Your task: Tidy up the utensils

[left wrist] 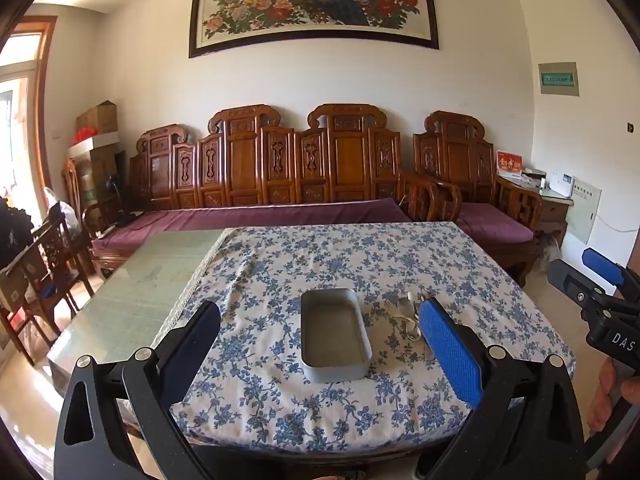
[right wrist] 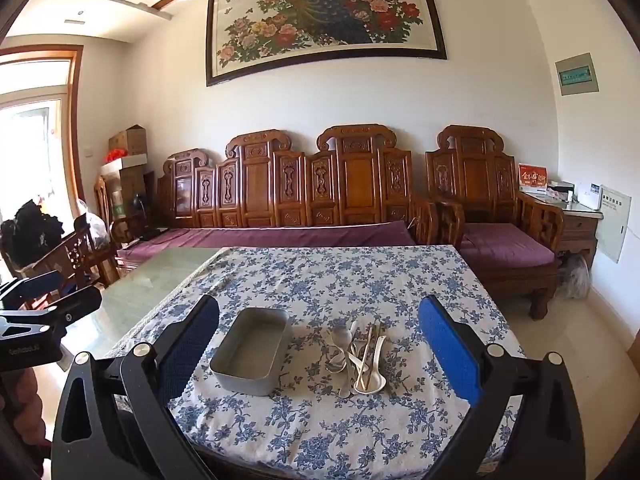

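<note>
An empty grey metal tin (left wrist: 335, 334) (right wrist: 251, 350) lies on the blue-flowered tablecloth (left wrist: 320, 264) (right wrist: 340, 280). To its right is a pile of utensils (right wrist: 362, 356): white spoons, metal spoons and chopsticks. In the left wrist view the pile (left wrist: 406, 316) is partly hidden behind my left gripper's right finger. My left gripper (left wrist: 320, 340) is open and empty, held above the near table edge, framing the tin. My right gripper (right wrist: 320, 336) is open and empty, framing tin and pile. Each gripper shows at the edge of the other's view (left wrist: 600, 292) (right wrist: 36, 316).
The cloth covers the right part of a glass-topped table (left wrist: 132, 288) (right wrist: 144, 280). A carved wooden sofa with purple cushions (left wrist: 280, 208) (right wrist: 300, 232) stands behind it. Wooden chairs (left wrist: 44, 264) (right wrist: 76, 252) stand at the left.
</note>
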Demonstrator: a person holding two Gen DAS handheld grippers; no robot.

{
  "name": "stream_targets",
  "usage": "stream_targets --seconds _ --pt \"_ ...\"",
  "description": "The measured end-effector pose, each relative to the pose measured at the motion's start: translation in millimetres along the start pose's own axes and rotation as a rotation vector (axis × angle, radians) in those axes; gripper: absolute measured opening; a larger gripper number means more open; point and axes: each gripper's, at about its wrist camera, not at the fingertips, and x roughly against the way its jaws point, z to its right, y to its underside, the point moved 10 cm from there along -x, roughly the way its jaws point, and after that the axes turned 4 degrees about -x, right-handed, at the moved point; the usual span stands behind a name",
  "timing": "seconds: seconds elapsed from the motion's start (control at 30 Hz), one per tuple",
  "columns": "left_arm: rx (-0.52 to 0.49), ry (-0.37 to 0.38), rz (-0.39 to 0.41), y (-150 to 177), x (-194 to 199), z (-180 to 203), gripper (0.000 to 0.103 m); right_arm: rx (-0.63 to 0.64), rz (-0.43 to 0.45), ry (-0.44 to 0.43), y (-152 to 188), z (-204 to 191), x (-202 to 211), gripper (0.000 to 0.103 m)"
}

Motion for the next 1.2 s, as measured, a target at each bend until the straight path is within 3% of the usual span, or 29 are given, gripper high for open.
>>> stream_targets --seconds 1.2 --pt "0.003 -0.003 0.011 -2.9 5.6 -2.7 0.096 -0.003 0.000 -0.011 2.2 3.2 -2.7 0.100"
